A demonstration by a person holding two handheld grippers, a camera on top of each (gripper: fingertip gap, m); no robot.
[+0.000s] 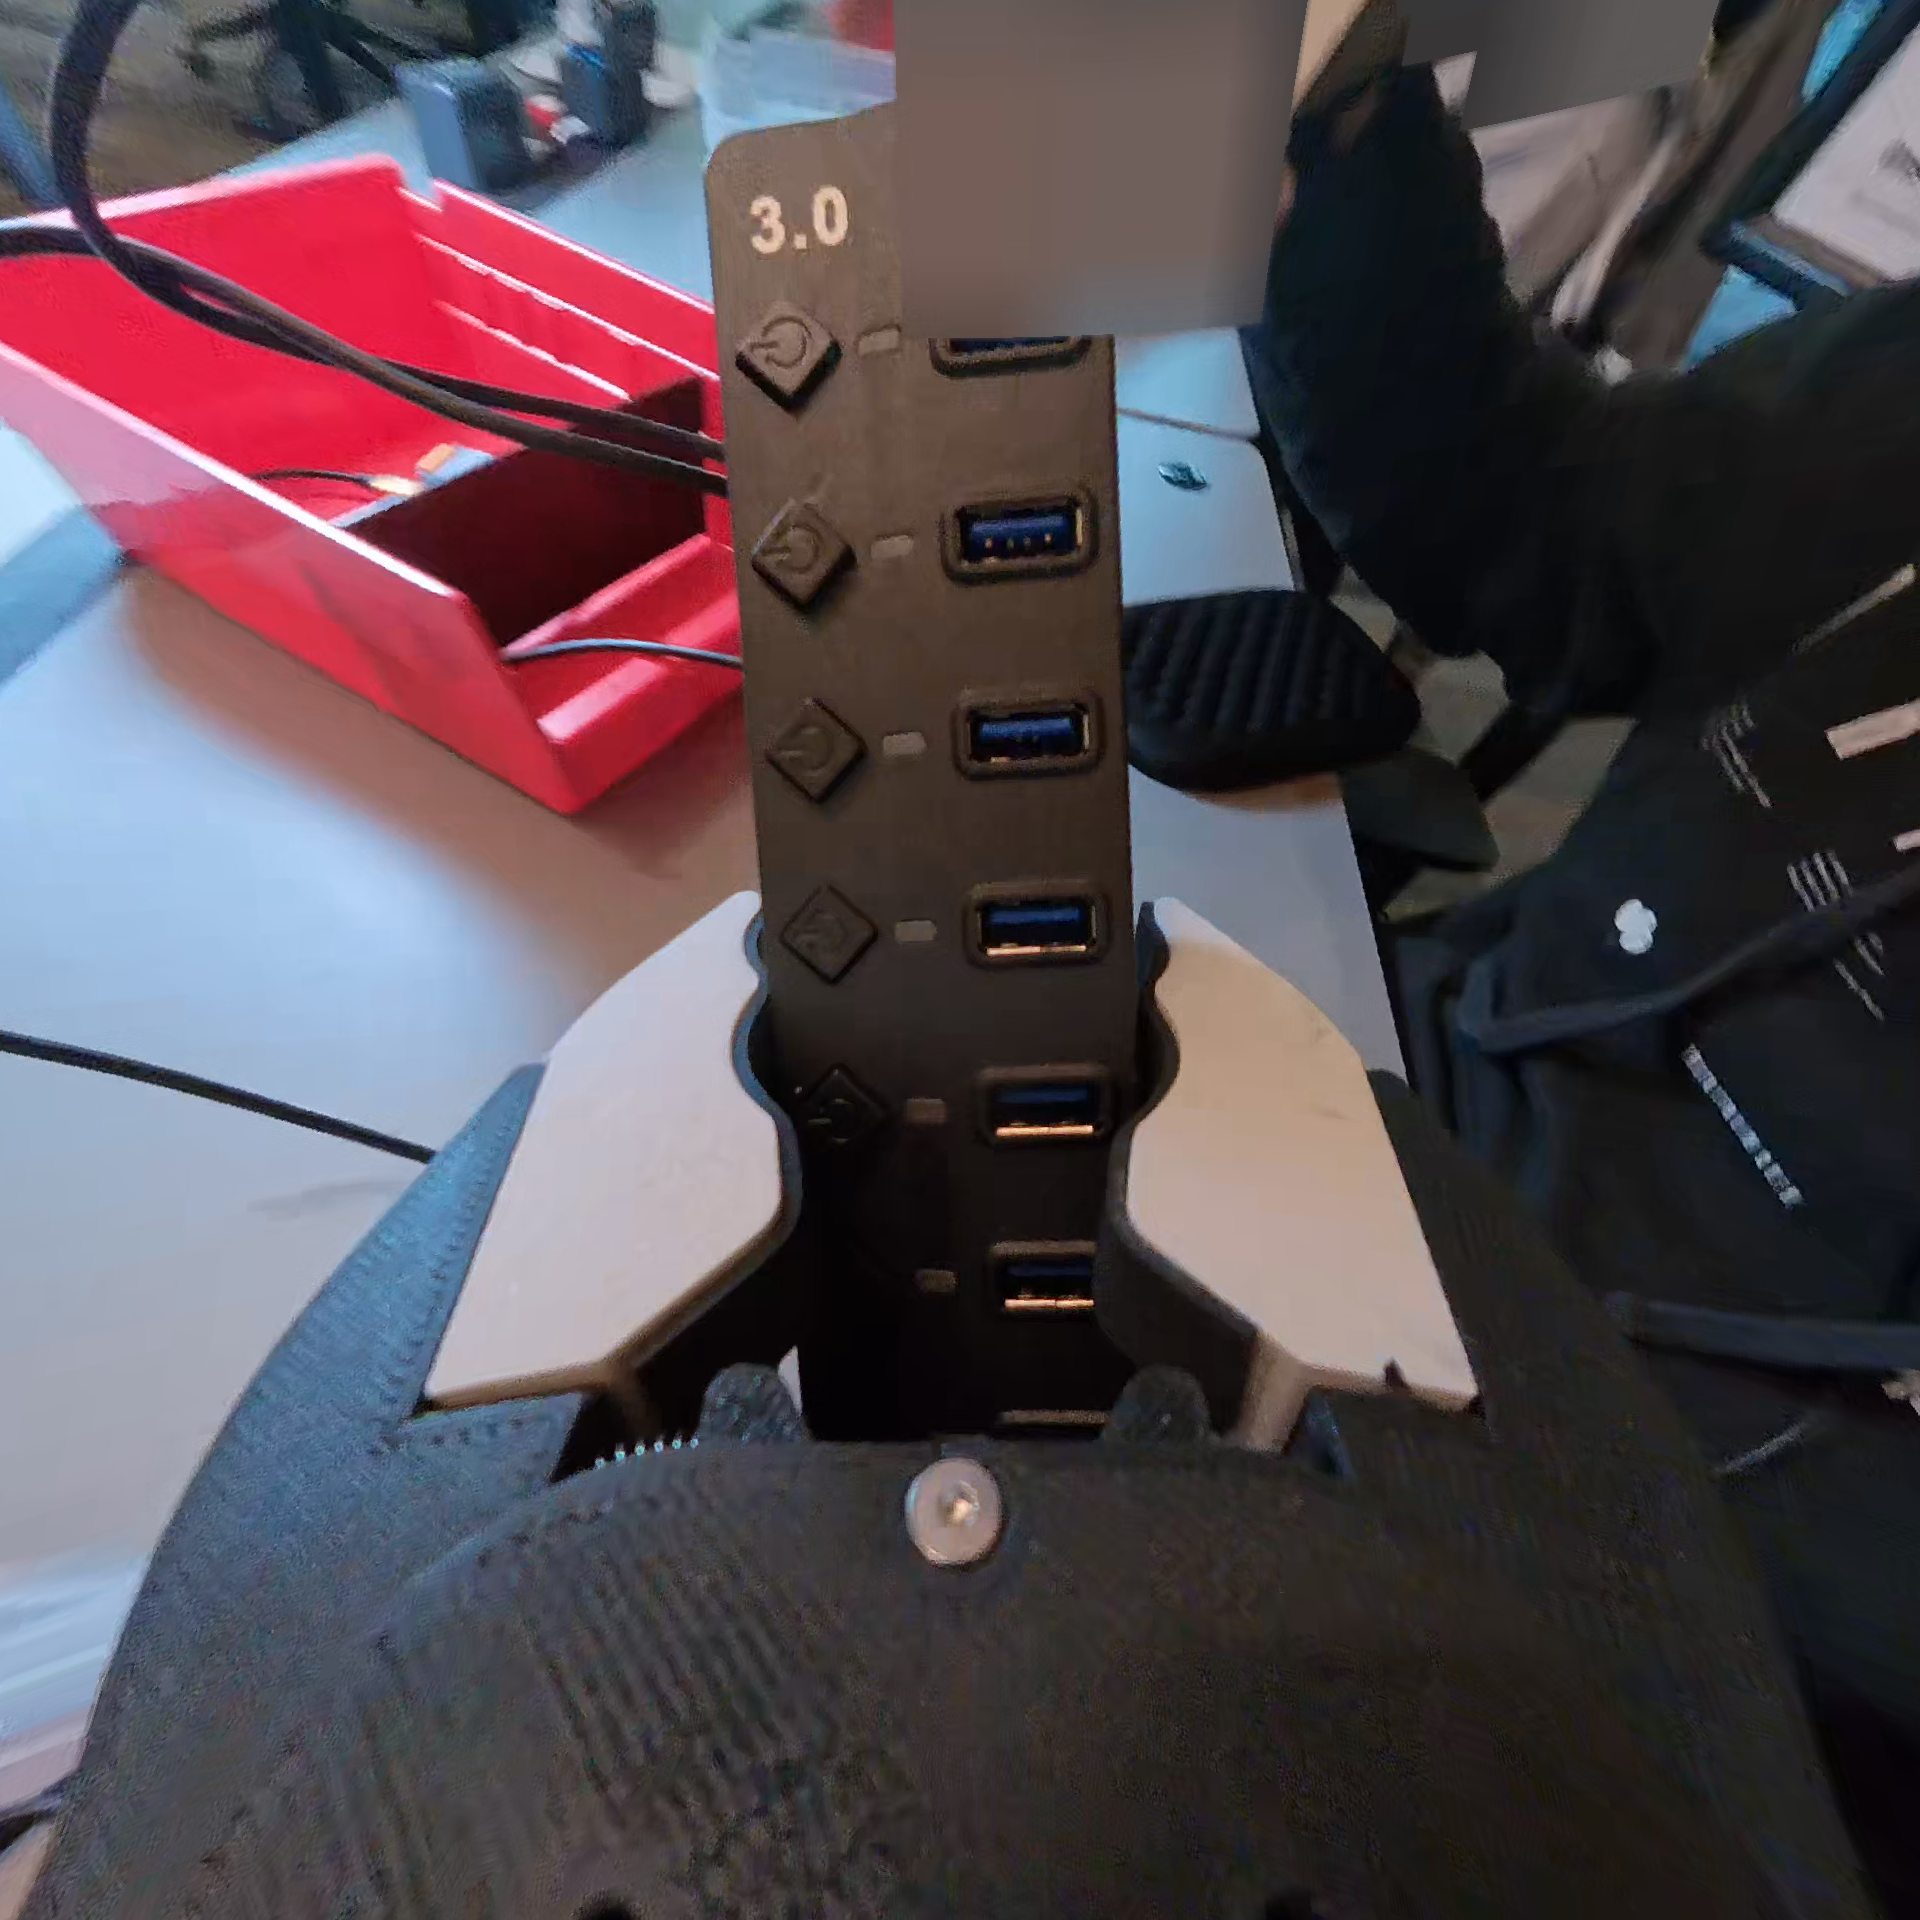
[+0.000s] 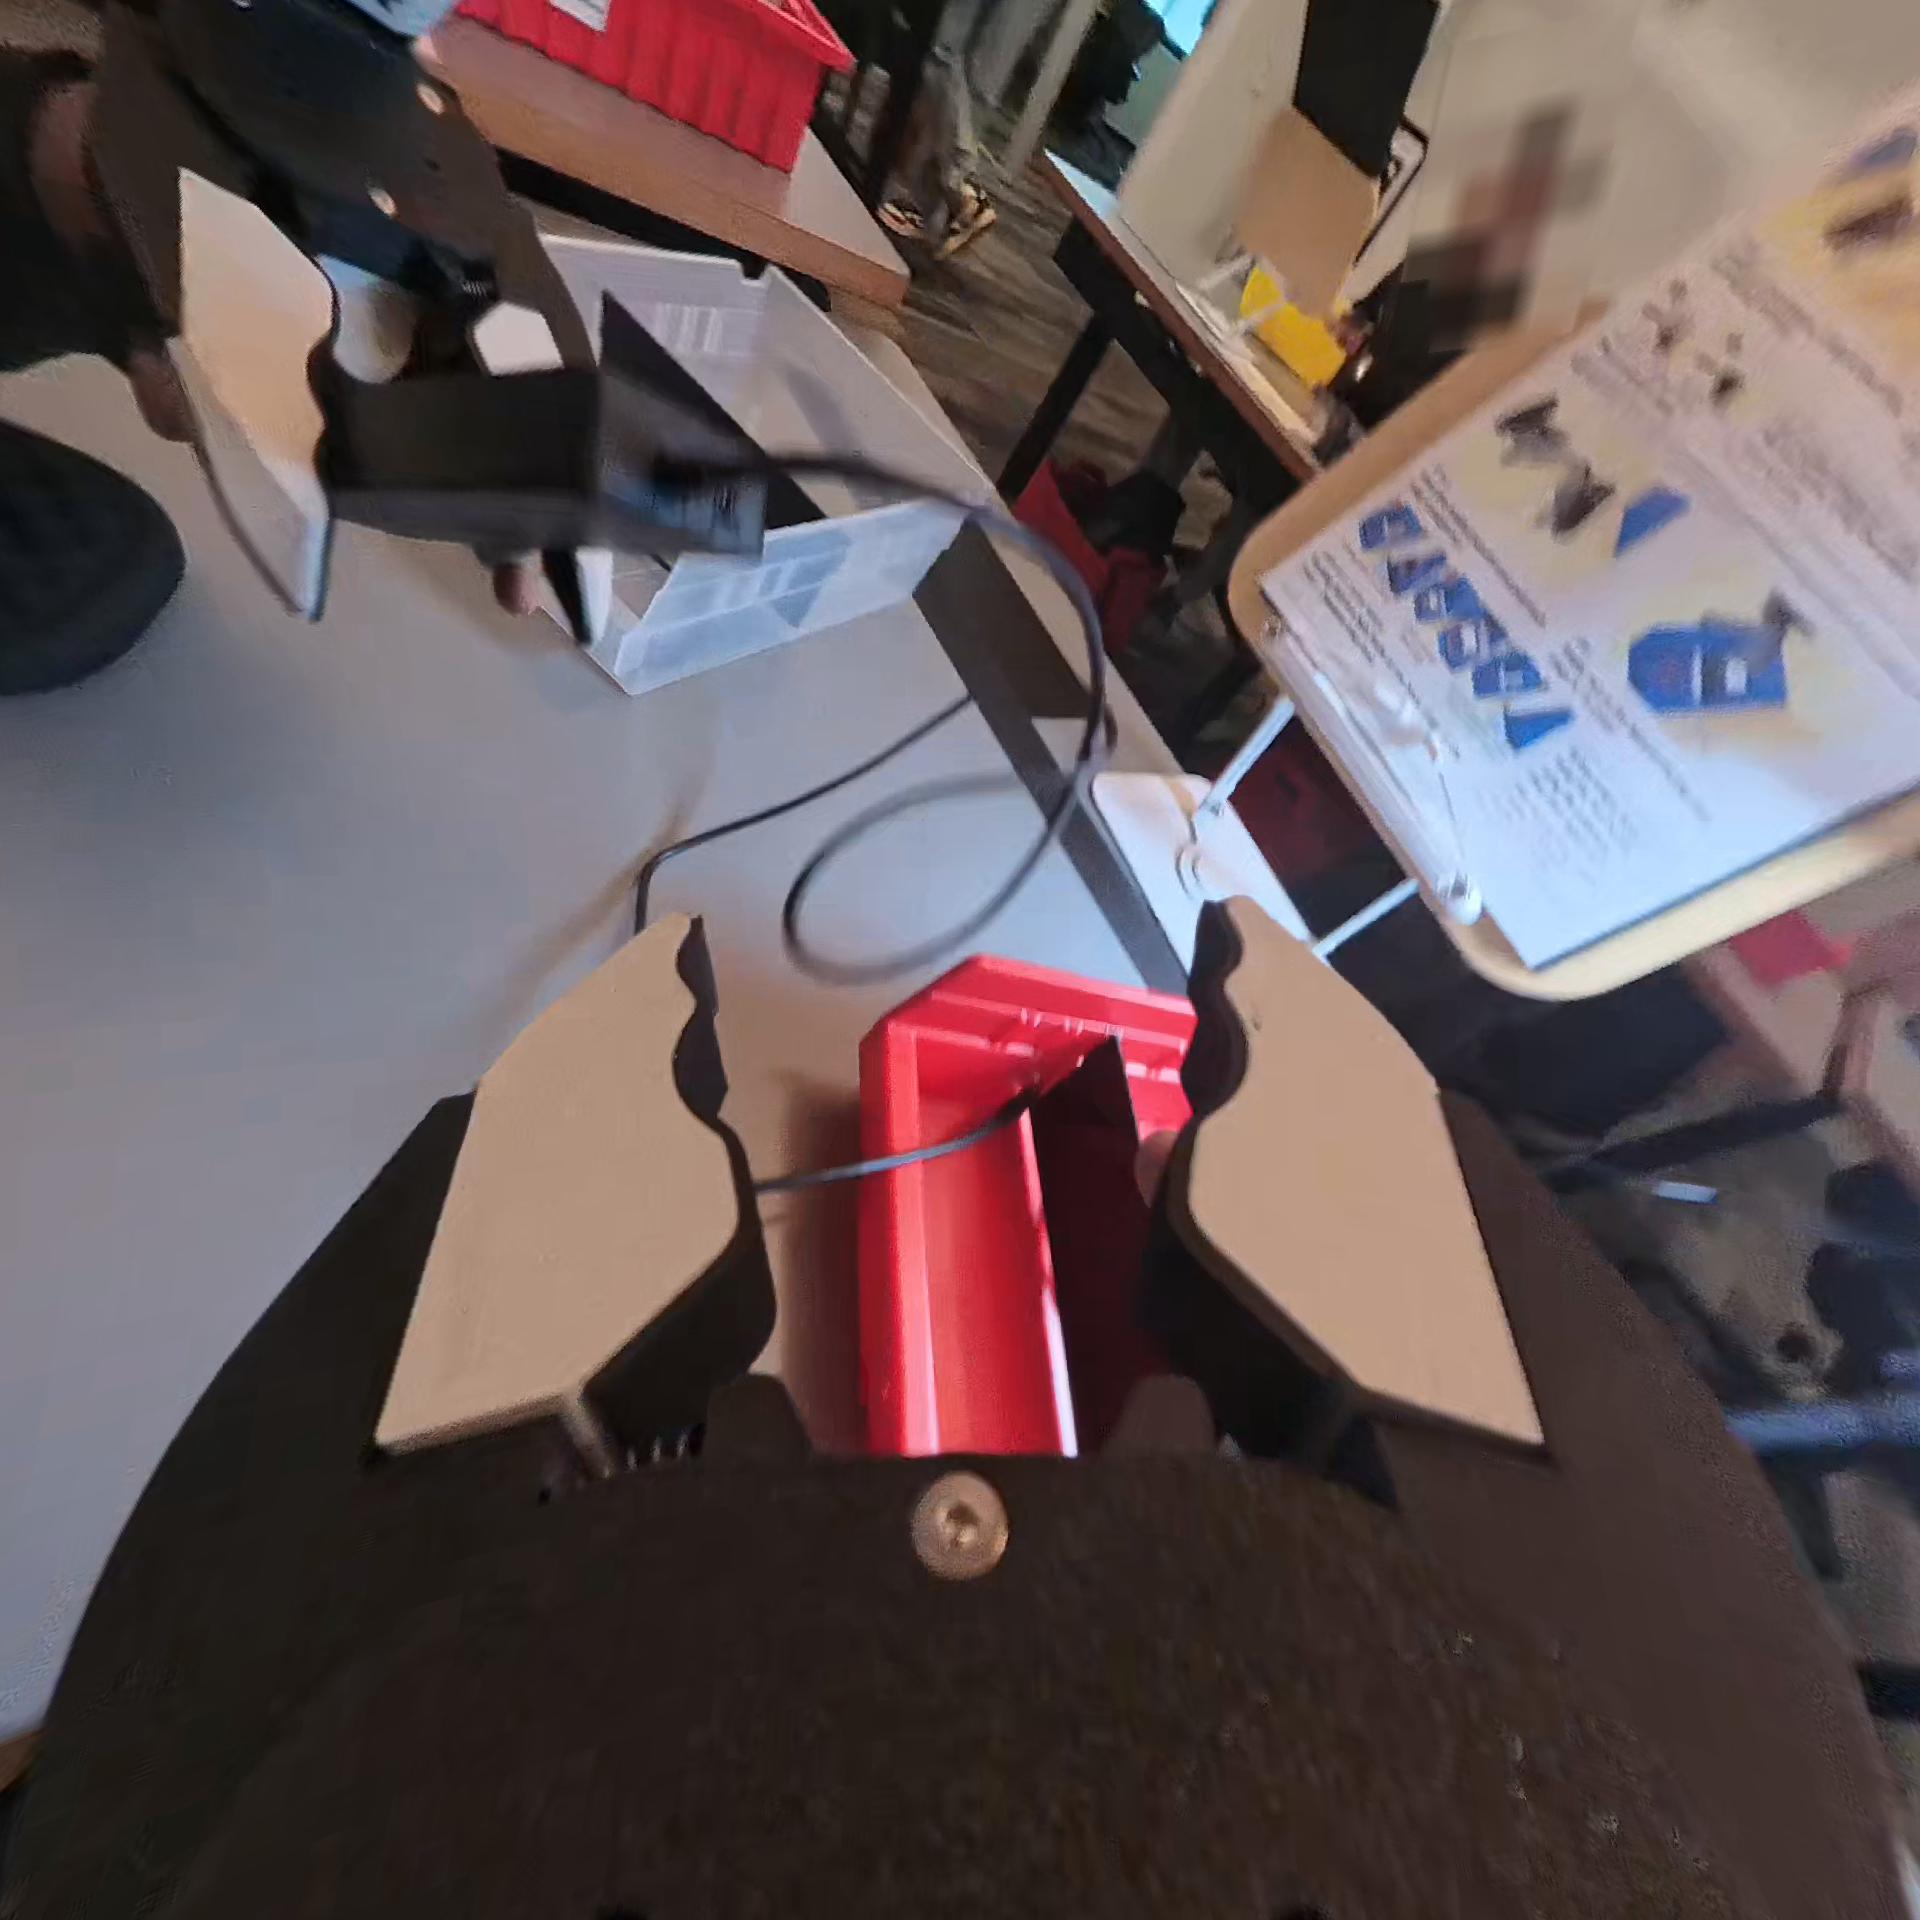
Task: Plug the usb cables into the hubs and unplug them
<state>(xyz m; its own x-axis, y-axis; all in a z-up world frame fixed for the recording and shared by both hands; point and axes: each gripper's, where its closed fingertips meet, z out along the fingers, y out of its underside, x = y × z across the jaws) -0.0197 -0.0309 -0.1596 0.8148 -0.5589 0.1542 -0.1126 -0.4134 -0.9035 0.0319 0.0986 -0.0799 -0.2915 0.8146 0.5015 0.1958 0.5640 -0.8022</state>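
L gripper [image 1: 951, 997] clamps USB hub [image 1: 935, 665] — R gripper [image 2: 951, 997] empty.

The right gripper [image 2: 951, 997] hangs with its jaws parted and nothing between them, above a red bin [image 2: 966, 1226] that sits near the table's [image 2: 260, 883] right edge. A thin black cable [image 2: 935, 821] runs out of the bin, loops over the tabletop by that edge and rises to the black hub [image 2: 520, 462]. The left gripper [image 2: 312, 416], at the upper left, clamps the hub, which is held off the table. Behind it a clear plastic box [image 2: 769, 582] rests on the table's far right corner. A printed sheet on a board [image 2: 1621, 644] stands off the table to the right.
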